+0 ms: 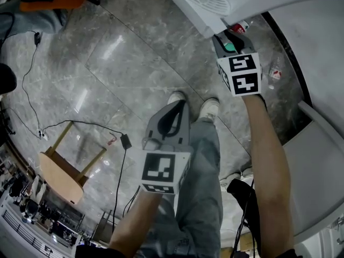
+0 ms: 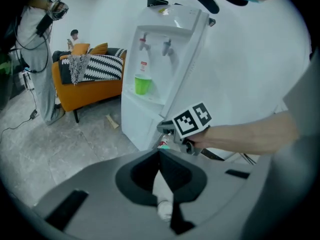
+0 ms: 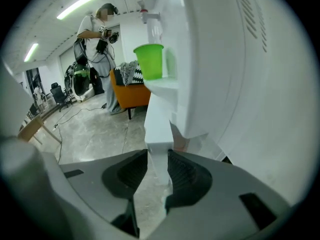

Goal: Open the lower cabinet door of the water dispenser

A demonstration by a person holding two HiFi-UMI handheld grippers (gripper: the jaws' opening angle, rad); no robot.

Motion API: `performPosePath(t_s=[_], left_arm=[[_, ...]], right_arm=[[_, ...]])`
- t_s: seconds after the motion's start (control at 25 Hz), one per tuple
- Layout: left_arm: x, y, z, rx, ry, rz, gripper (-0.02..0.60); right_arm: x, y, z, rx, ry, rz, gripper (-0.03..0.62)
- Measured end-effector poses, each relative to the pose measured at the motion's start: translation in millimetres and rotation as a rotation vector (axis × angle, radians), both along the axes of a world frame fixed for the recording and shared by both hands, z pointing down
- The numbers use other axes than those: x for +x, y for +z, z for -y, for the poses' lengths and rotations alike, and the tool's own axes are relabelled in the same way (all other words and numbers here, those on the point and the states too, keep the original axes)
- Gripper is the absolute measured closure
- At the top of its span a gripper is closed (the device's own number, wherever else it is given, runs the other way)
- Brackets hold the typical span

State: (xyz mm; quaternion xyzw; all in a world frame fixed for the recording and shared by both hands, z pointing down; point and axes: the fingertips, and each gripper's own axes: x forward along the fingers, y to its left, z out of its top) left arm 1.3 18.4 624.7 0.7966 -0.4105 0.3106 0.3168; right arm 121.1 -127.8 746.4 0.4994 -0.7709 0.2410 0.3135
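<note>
The white water dispenser (image 2: 167,54) stands against the wall, with a green cup (image 2: 142,84) on its drip shelf. In the right gripper view the edge of its lower cabinet door (image 3: 159,126) runs down between the two pads of my right gripper (image 3: 157,171), and both pads lie against it. From the head view, the right gripper (image 1: 230,41) reaches to the dispenser's (image 1: 215,4) foot. My left gripper (image 1: 177,105) hangs over the person's shoes, its fingertips together and nothing held; in its own view the left gripper (image 2: 160,154) points at the floor before the dispenser.
An orange sofa (image 2: 90,86) with striped cushions stands left of the dispenser. A wooden stool (image 1: 59,171) and black cables (image 1: 32,106) lie on the marble floor at the left. A small bottle (image 1: 240,27) lies by the dispenser's base. Another person (image 3: 97,39) stands far back.
</note>
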Motion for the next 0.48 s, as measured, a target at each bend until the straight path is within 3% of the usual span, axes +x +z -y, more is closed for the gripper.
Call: performPosePath(t_s=[0.36,0.48], left_arm=[[-8,3,-9,-0.014,-0.014,0.005,0.571],[-11,4,-7,-0.016,-0.013,0.007,0.571]], right_arm=[[-44,-3,-20,-0.004,-0.103,0.031,0.465],[-57,-1,-28,0.007,-0.205,-0.036,0.465]])
